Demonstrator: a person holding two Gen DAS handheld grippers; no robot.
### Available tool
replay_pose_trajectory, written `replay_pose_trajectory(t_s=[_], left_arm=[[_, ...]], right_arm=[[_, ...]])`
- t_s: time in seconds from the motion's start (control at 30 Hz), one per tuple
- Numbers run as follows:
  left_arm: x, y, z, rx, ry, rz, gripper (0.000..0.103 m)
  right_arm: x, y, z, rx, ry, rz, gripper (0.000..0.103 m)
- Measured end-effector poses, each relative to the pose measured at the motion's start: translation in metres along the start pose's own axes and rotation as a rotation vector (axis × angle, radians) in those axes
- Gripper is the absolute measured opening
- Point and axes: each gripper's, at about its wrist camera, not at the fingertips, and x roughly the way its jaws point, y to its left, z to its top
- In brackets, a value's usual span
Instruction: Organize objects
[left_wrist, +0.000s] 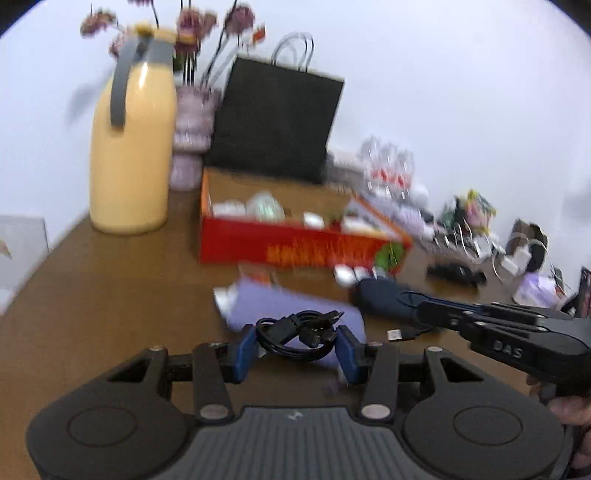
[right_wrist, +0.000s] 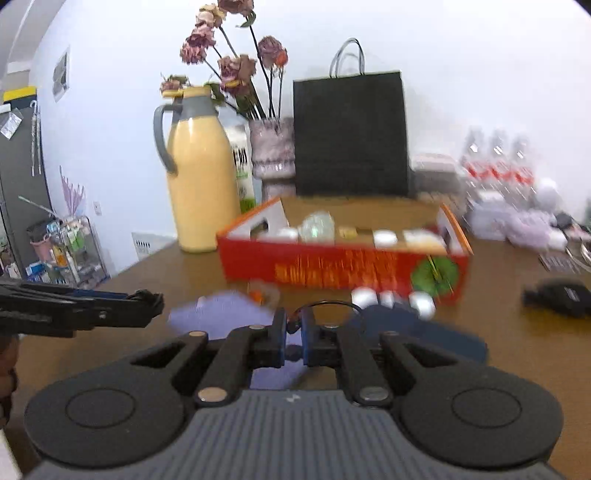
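So the left gripper (left_wrist: 297, 349) has a bundle of black cable (left_wrist: 295, 332) sitting between its blue pads (left_wrist: 245, 350), and the pads are pressed in against the coil on both sides, so it's clamped on the bundle. The bundle is held up over a purple packet (left_wrist: 295, 310) that lies flat on the brown table (left_wrist: 110, 295).

The right gripper (right_wrist: 293, 341) has its jaws pulled together with just a sliver between them, and a thin black cord (right_wrist: 325, 304) loops up out of that gap. So it's pinched on the cord. In the left camera you can see the same gripper coming in from the right, its tip over a dark blue pouch (left_wrist: 384, 299), with a loose USB plug (left_wrist: 395, 335) lying on the table right below it.

Behind all that there's an open red box (right_wrist: 343, 266) with small white and clear bits inside, too blurry to name. A few small white things (right_wrist: 388, 297) sit on the table just in front of the box. Further back: a yellow thermos (right_wrist: 201, 181) with a grey handle, a vase of dried flowers (right_wrist: 273, 155) and a black paper bag (right_wrist: 351, 136) against the wall. Off to the right the table is full of blurred clutter, including another black item (right_wrist: 557, 297) lying on its own.
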Motion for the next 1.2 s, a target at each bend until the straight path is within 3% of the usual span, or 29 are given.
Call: replay_pose_trajectory(t_s=[0.1,0.23,0.53,0.77,1.0,1.2], left_arm=[[0.002,-0.002,-0.014,-0.033,0.068,-0.052,0.045],[0.010,-0.021,-0.014,0.029,0.133,-0.046,0.045],[-0.001,-0.072,-0.016,0.109,0.103,-0.070,0.045],[-0.005,-0.071,-0.004,0.112,0.059,-0.016,0.045],[0.021,-0.048,0.055,0.100,-0.035,0.023,0.045],[0.069,-0.028,0.115,0.147,-0.061,0.070,0.045]], right_arm=[[-0.018,0.002,-0.017,0.044,0.011,-0.035,0.008],[-0.049,0.006,-0.036,0.044,-0.036,-0.121,0.008],[-0.085,-0.017,-0.048,0.118,-0.112,-0.148,0.008],[-0.091,-0.037,-0.048,0.162,-0.153,-0.146,0.008],[-0.066,-0.057,0.000,0.095,-0.172,-0.060,0.008],[-0.008,-0.086,0.075,0.047,-0.186,0.010,0.008]])
